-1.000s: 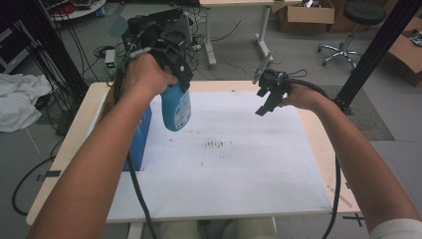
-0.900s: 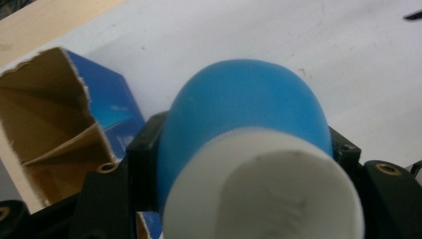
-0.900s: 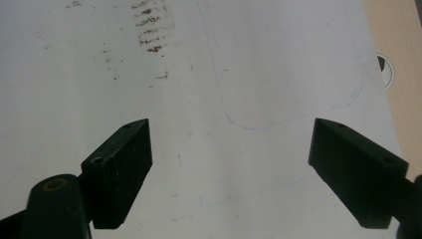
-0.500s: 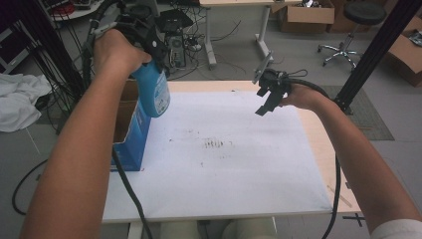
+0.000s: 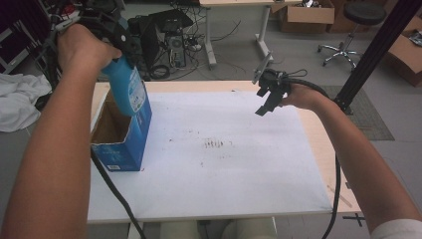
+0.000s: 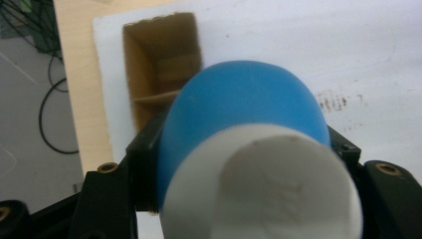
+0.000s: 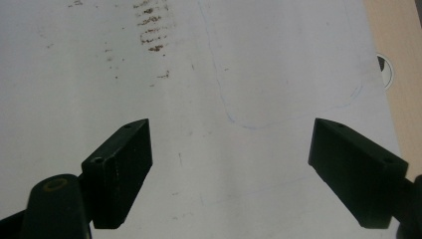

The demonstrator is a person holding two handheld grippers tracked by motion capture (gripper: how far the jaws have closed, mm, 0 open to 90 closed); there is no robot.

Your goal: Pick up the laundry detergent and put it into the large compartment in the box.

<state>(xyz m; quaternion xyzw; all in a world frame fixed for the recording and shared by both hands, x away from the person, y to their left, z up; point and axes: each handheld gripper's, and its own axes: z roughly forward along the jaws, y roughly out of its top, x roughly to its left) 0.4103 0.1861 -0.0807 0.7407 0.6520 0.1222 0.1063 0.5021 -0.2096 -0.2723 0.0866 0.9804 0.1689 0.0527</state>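
Left gripper clamps the blue bottle, hanging below it above the open box.

A grey floor spreads beyond the table, a pale wooden top under a white sheet. Behind the table stands a second desk with a computer tower and cables beside it. Right of the table are cardboard boxes, a swivel stool, a black post and a dark mat. Left of the table lies white cloth.
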